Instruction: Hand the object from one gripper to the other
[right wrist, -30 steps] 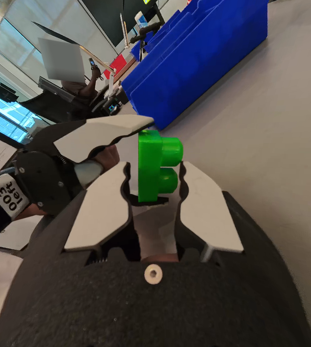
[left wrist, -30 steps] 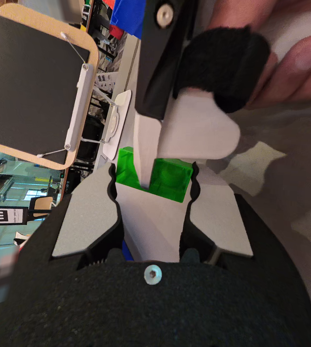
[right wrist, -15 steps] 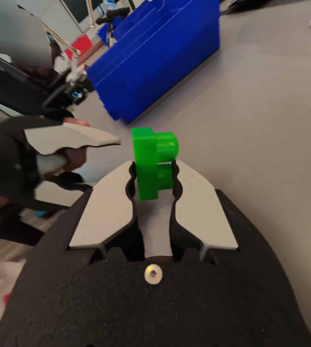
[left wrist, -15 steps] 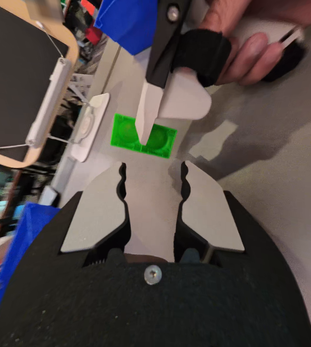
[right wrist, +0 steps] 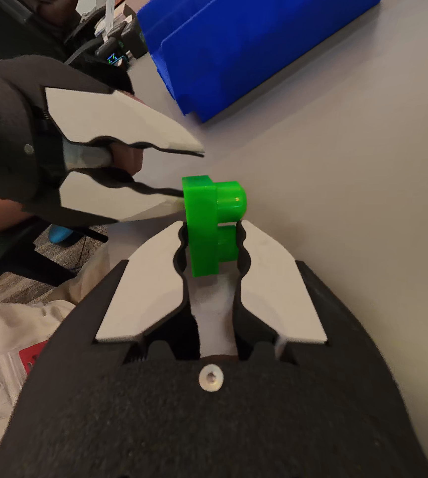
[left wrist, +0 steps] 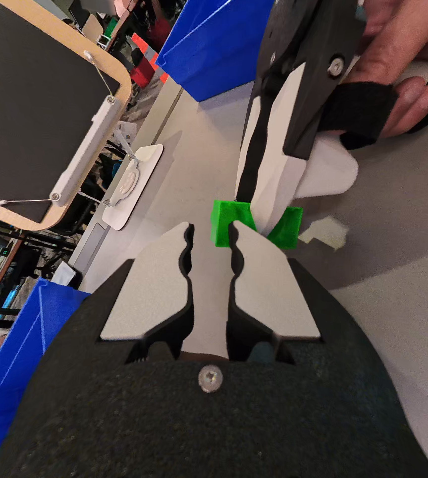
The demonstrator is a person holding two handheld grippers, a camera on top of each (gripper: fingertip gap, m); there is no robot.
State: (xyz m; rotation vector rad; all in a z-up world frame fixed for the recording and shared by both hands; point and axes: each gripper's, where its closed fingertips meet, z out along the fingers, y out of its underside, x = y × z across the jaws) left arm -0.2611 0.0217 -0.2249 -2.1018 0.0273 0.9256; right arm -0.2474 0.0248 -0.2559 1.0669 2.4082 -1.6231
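So the right tongs [right wrist: 211, 232] are pinching the green block [right wrist: 207, 227] by its flat back and one of its two round studs, holding it up above the grey surface [right wrist: 350, 181]. The left tongs [left wrist: 211, 227] are spread and empty, one tip just beside the block's back.

What worries me: the right grip only catches the lower half, so if the left tip nudges it, the block could twist or pop out and drop. Closing left off-centre would likely do the same.

Count: one block, two tongs, two blue bins [left wrist: 207, 46] in the left view.
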